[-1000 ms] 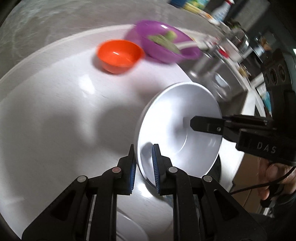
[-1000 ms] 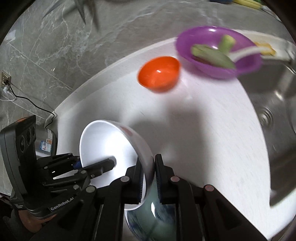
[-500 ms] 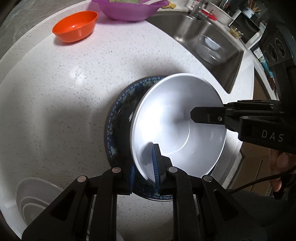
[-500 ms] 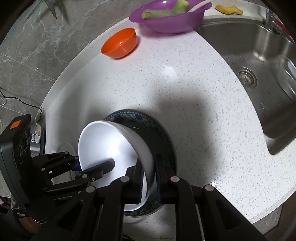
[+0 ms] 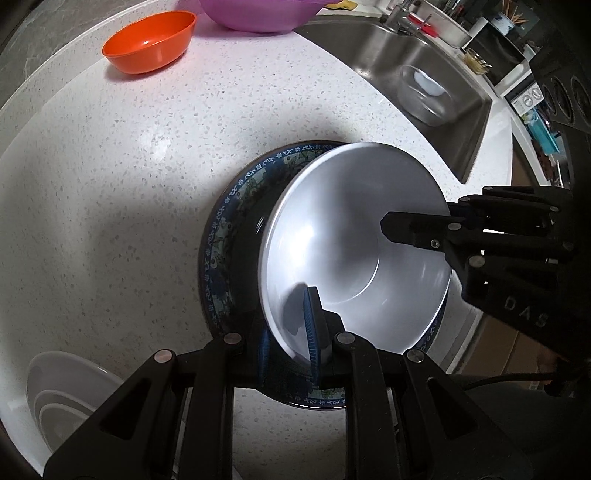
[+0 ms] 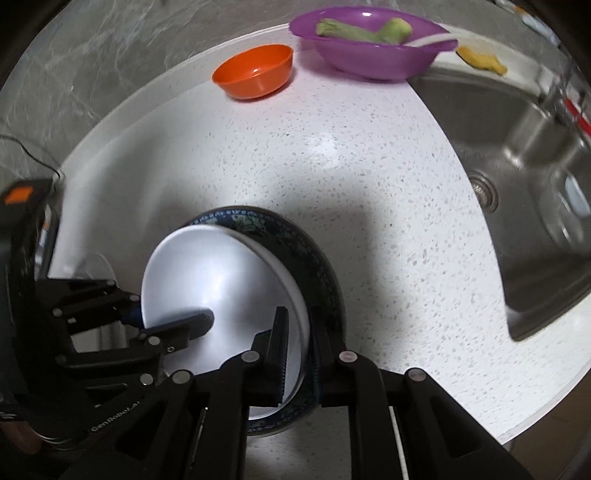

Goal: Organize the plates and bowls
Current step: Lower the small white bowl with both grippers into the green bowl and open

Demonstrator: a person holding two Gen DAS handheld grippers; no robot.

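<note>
over the blue patterned plate (image 5: pixel 236 206) on the speckled counter (image 5: pixel 110 184), the white bowl (image 5: pixel 347 236) hung tilted, its rim pinched on opposite sides by the left gripper (image 5: pixel 290 332) and the right gripper (image 6: pixel 295 350), both clamped tight. the step looked like stacking the bowl onto the plate. next it needed levelling, setting down centred, then both grips released together.

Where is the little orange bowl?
The orange bowl sits at the far edge of the white counter, just left of the purple bowl, in both views.

The white bowl (image 5: pixel 343 229) hides most of the blue patterned plate (image 5: pixel 236 206) — the purple bowl (image 5: pixel 255 14) is cut off.
</note>
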